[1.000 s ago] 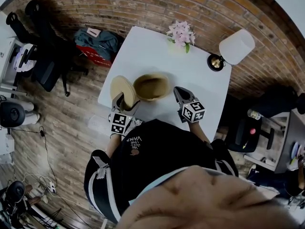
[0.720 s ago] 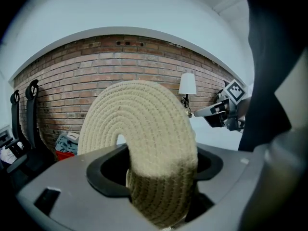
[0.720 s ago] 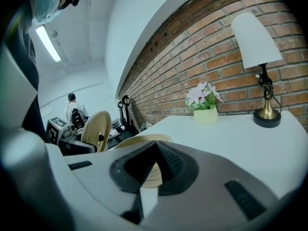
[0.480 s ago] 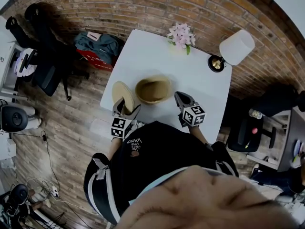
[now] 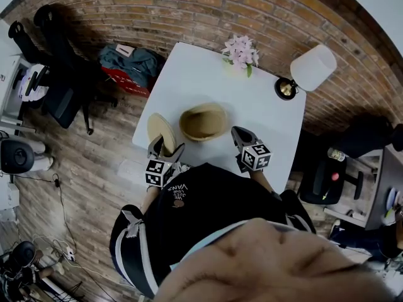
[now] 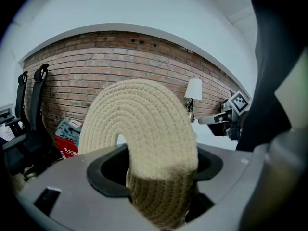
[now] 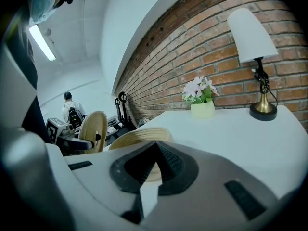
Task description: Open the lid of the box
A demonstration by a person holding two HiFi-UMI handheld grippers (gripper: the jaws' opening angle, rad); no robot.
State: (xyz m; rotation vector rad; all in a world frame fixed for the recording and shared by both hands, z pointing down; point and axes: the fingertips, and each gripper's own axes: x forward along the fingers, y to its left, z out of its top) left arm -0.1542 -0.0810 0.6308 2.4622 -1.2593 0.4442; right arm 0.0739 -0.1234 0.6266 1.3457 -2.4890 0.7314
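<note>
The lid is off the box and is upright just left of the box. The left gripper holds it, its 2 jaws wide apart and pressed on the lid's rim. The right gripper is squeezed shut with nothing in it, just right of the box. The job looks nearly done. To finish well, lay the lid flat beside the box, then let go slowly so it cannot roll off the table

Bare table lies beyond the open box; flowers and lamp block the far edge.
</note>
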